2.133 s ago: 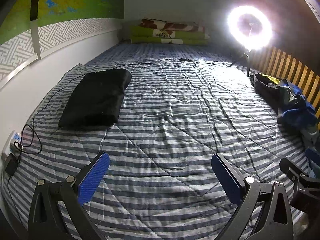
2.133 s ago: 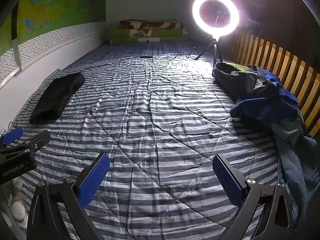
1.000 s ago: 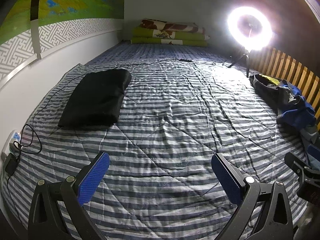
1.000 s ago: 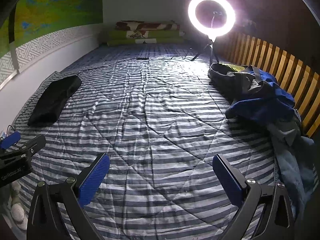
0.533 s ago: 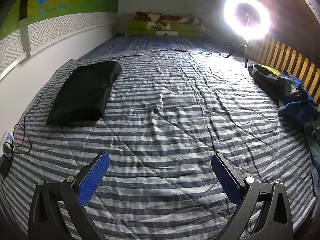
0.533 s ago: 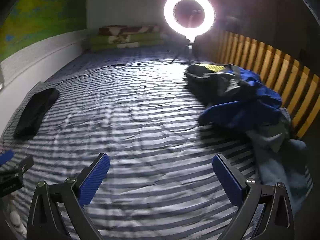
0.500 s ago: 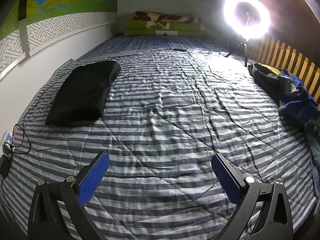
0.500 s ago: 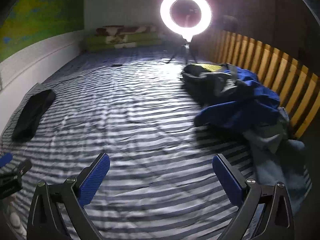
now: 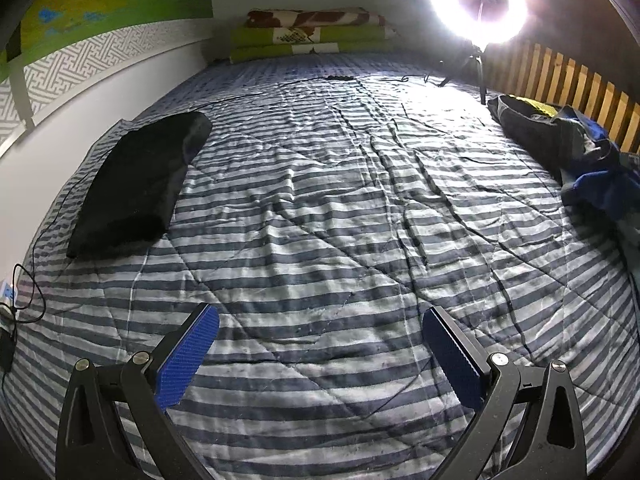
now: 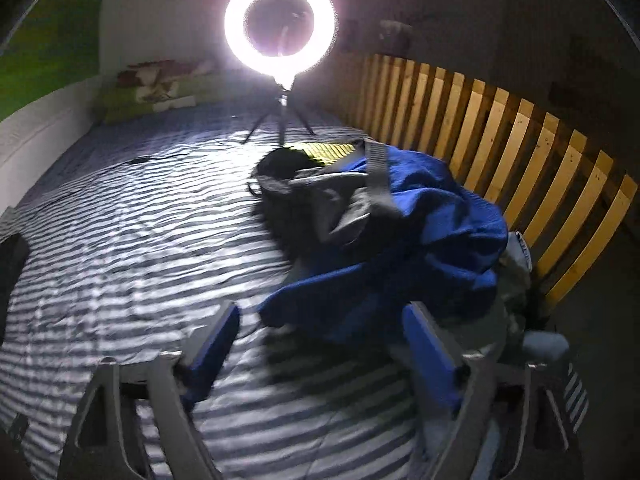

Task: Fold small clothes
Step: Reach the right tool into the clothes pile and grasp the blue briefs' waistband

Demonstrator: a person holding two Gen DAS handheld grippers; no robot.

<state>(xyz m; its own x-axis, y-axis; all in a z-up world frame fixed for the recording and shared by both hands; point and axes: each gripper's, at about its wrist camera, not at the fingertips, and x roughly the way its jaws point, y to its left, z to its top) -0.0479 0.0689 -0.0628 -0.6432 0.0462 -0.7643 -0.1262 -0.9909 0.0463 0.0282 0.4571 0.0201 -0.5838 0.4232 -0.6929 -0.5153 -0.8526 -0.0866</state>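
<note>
A heap of loose clothes, blue [image 10: 424, 240] on top with grey and black pieces, lies along the bed's right side by the wooden slats; the left wrist view shows the heap [image 9: 584, 156] at the far right. A folded black garment [image 9: 136, 184] rests at the left near the wall. My right gripper [image 10: 320, 344] is open and empty, just short of the blue cloth's near edge. My left gripper [image 9: 320, 344] hangs open and empty over the striped quilt [image 9: 320, 220].
A lit ring light [image 10: 280, 20] on a tripod stands at the far end beside the wooden slat rail [image 10: 520, 152]. Folded green bedding [image 9: 312, 40] lies at the head. A cable [image 9: 24, 300] and charger sit at the left edge by the wall.
My right gripper has swung right and forward toward the clothes heap, its view now blurred with motion. The left gripper drifted slightly forward; both stay open.
</note>
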